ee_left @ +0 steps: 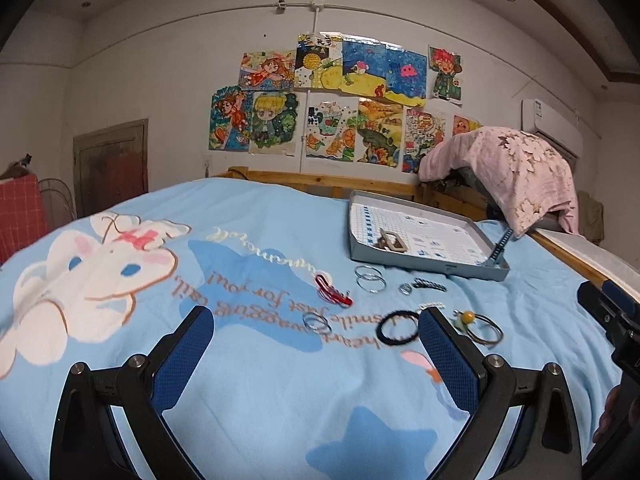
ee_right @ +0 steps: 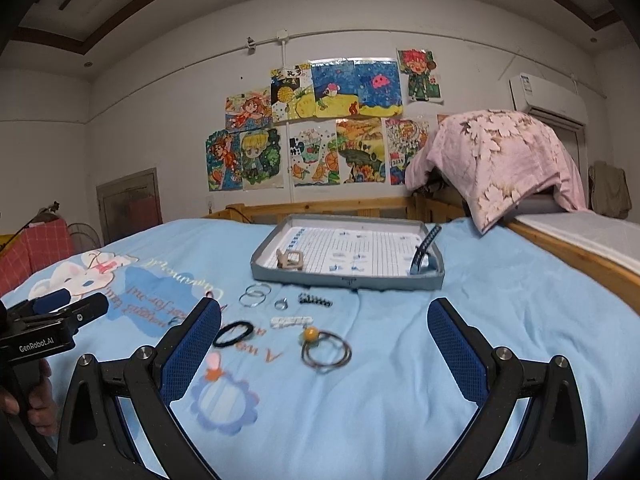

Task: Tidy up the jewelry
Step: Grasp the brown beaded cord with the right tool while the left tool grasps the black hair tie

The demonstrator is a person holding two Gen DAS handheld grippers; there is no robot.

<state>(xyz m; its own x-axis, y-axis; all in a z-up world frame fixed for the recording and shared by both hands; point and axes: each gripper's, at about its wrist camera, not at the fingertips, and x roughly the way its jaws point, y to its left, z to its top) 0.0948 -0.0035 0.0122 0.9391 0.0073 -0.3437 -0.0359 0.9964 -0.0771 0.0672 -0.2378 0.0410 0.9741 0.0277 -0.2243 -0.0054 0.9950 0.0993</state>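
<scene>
Both grippers hover low over the bed, well short of the grey tray: the left gripper (ee_left: 316,344) with its jaws spread wide and empty, the right gripper (ee_right: 324,336) likewise spread and holding nothing. Nearest, on the tray's near side, lie the black hair tie (ee_right: 233,334), a bundle of thin hair ties with a yellow bead (ee_right: 325,350), and a small pair of silver rings (ee_left: 317,324). Closer to the tray sit a white beaded clip (ee_right: 290,321), a red hair clip (ee_left: 334,292), linked silver bangles (ee_right: 255,294), a small silver ring (ee_right: 281,303) and a black-and-white braided clip (ee_right: 315,301). The soft blue bedsheet (ee_right: 500,320) is the risk: thin rings sink into it, so a pad may pinch cloth or flick a piece away, and neighbouring ties could snag together. The tray (ee_right: 348,280) already holds a beige claw clip (ee_right: 290,260) and a dark comb (ee_right: 424,250) leaning at its right corner; its raised near wall must be cleared. Beyond, a pink blanket (ee_right: 500,156).
</scene>
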